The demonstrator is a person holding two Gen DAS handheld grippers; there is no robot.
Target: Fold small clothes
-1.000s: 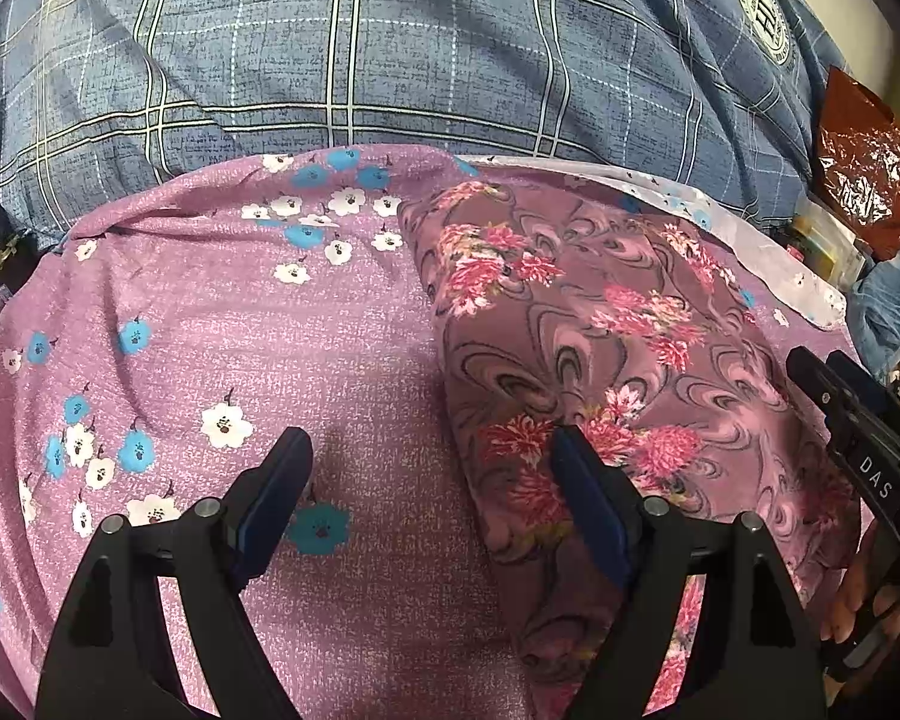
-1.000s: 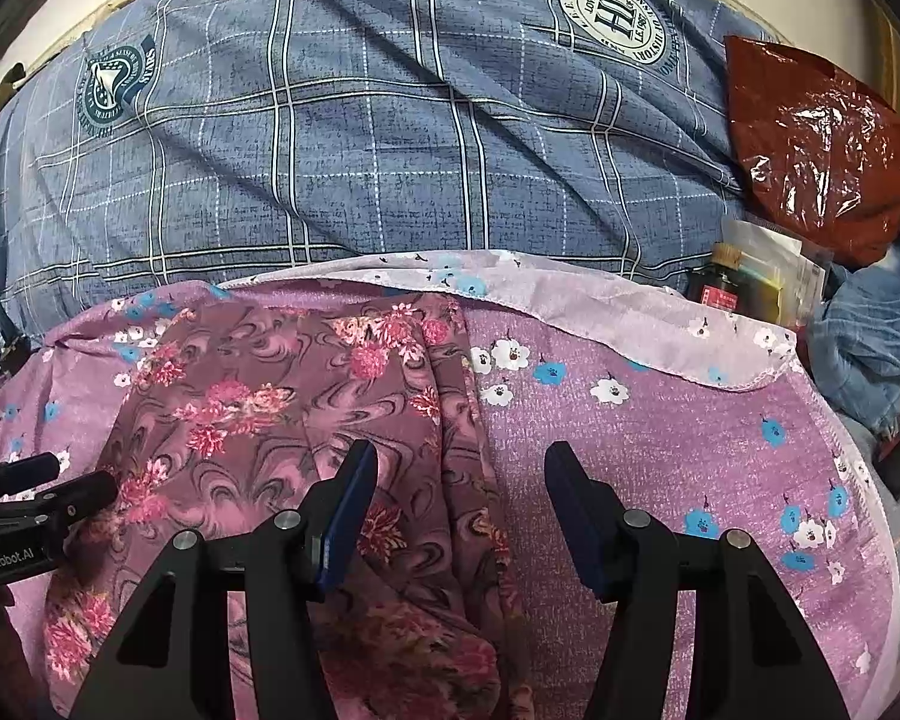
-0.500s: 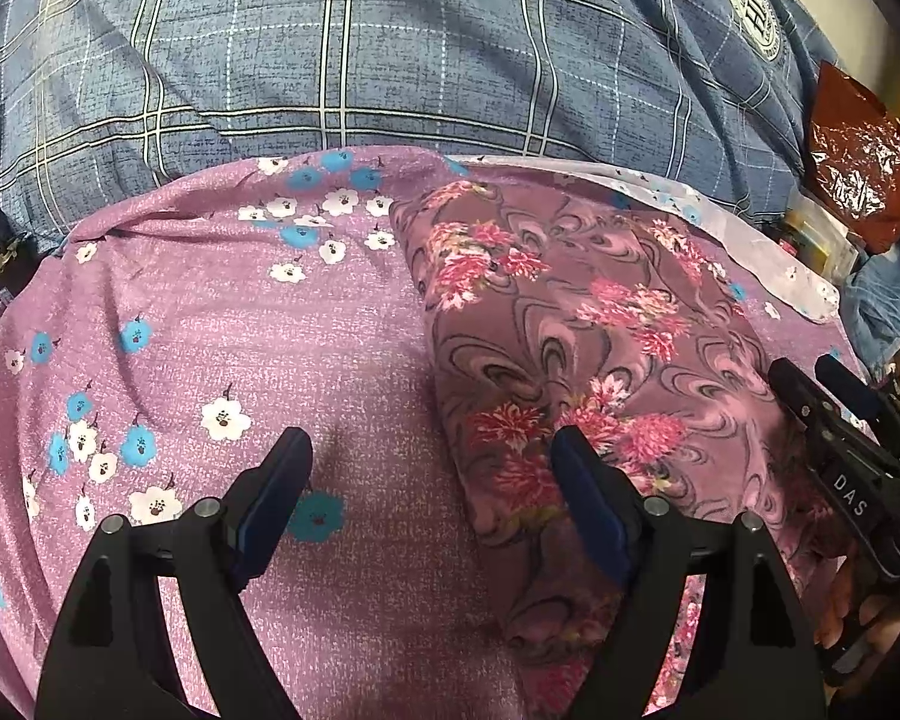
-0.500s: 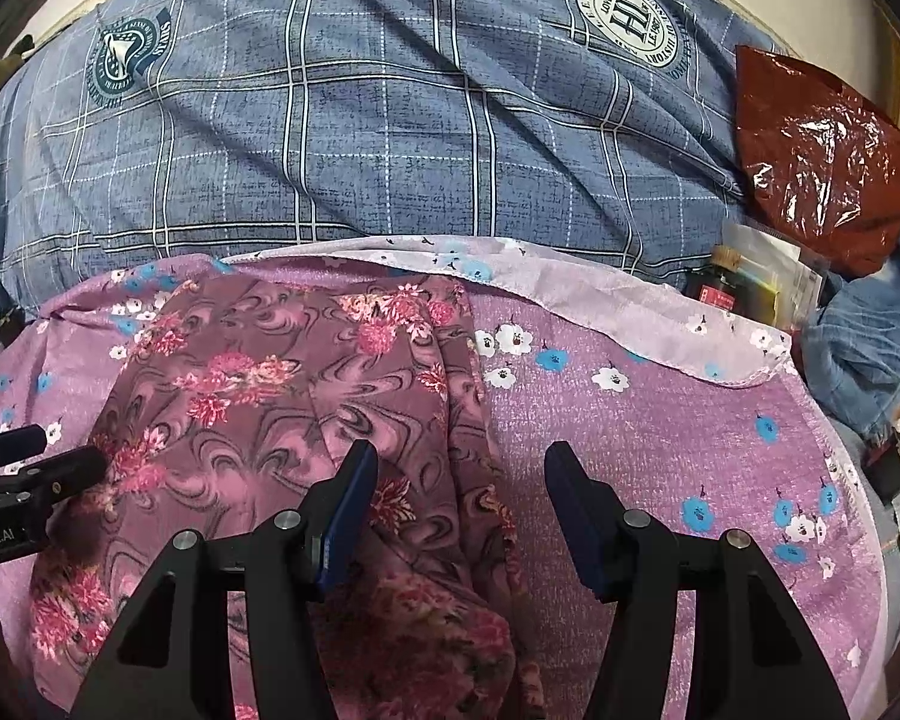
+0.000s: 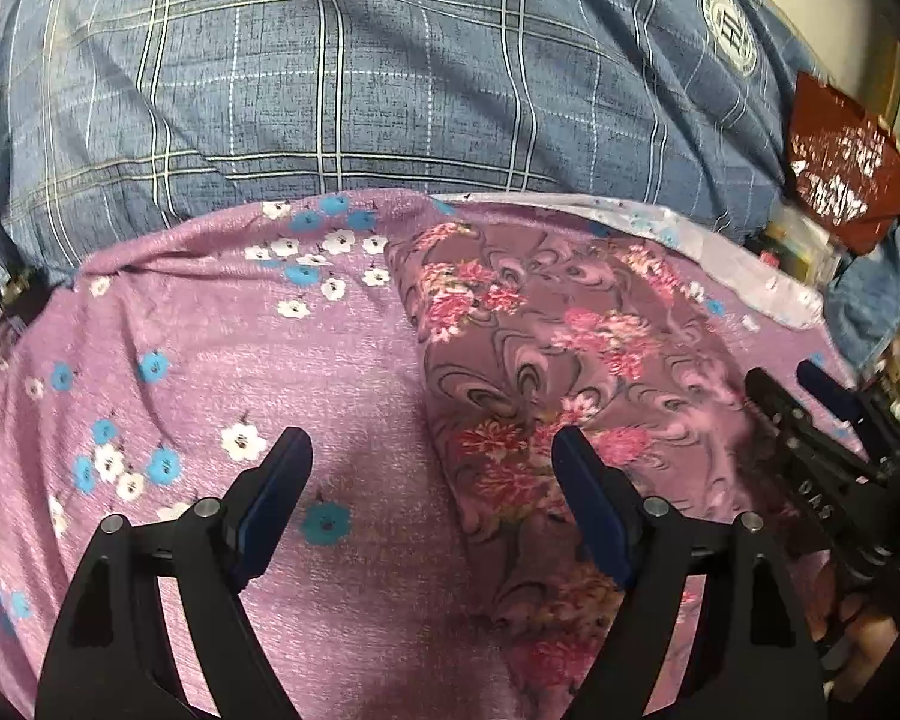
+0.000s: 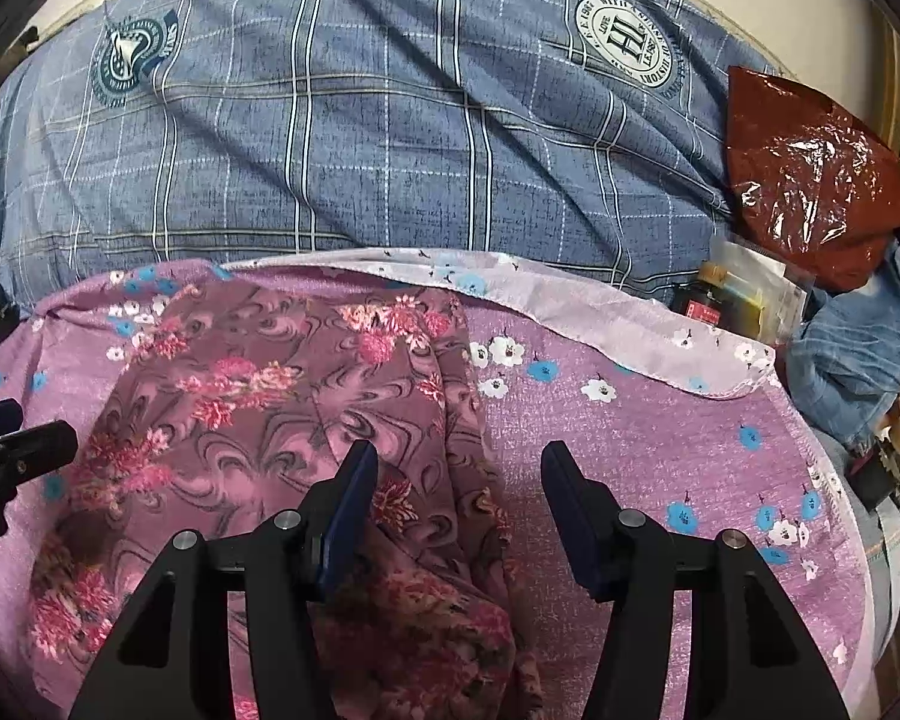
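Observation:
A small mauve garment with pink flowers and swirls (image 5: 546, 372) lies folded on a purple flowered cloth (image 5: 210, 360); it also shows in the right wrist view (image 6: 270, 414). My left gripper (image 5: 432, 468) is open and empty, hovering over the garment's left edge. My right gripper (image 6: 456, 474) is open and empty, hovering over the garment's right edge. Each gripper shows in the other's view: the right one (image 5: 810, 402) at the garment's right side, the left one (image 6: 6, 438) at its left side.
A blue plaid blanket (image 6: 390, 120) lies behind the purple cloth (image 6: 660, 450). At the right are a dark red plastic bag (image 6: 810, 162), a small dark bottle (image 6: 708, 300), packets and blue denim (image 6: 858, 354).
Both grippers stay open. The left wrist view has shifted a little, so the garment sits slightly further away and the right gripper appears closer in over the garment's right side.

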